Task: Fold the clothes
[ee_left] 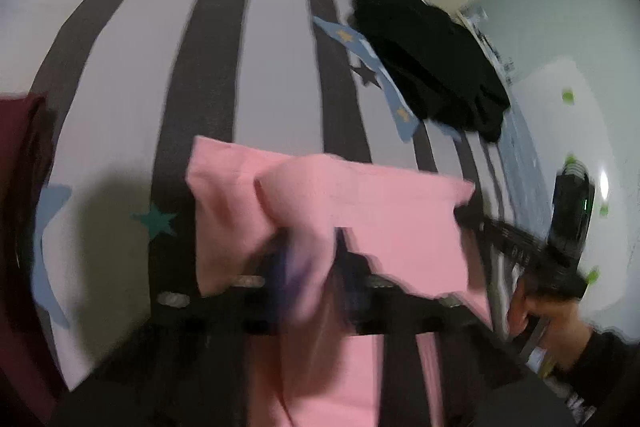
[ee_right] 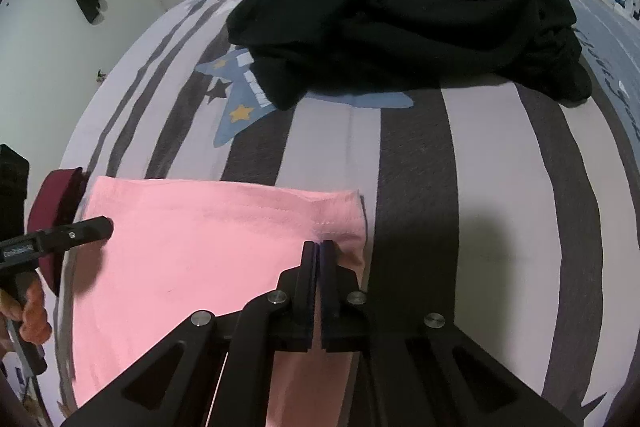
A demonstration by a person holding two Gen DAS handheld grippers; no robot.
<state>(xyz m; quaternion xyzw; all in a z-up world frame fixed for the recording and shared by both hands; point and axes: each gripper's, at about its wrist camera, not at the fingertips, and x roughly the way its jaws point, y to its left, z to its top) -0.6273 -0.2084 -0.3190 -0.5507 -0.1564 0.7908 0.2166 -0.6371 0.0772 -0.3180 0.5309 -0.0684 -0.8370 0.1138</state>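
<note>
Black right gripper (ee_right: 319, 247) is pinched tight on the hemmed corner of the soft pink cotton garment (ee_right: 192, 247), which hangs over the striped bedsheet (ee_right: 416, 163). Black left gripper (ee_left: 310, 259) is bunched in the other corner, blurry, seemingly clamped. If either slips, the fold could go crooked.

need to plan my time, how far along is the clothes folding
Done: nothing is clearly folded; a dark red garment sits at the bed's edge, its state unclear. In hand: the pink garment, pinched by the right gripper near its hem and by the left gripper at the other end. Left: the black pile lies crumpled on the striped bed.
</note>
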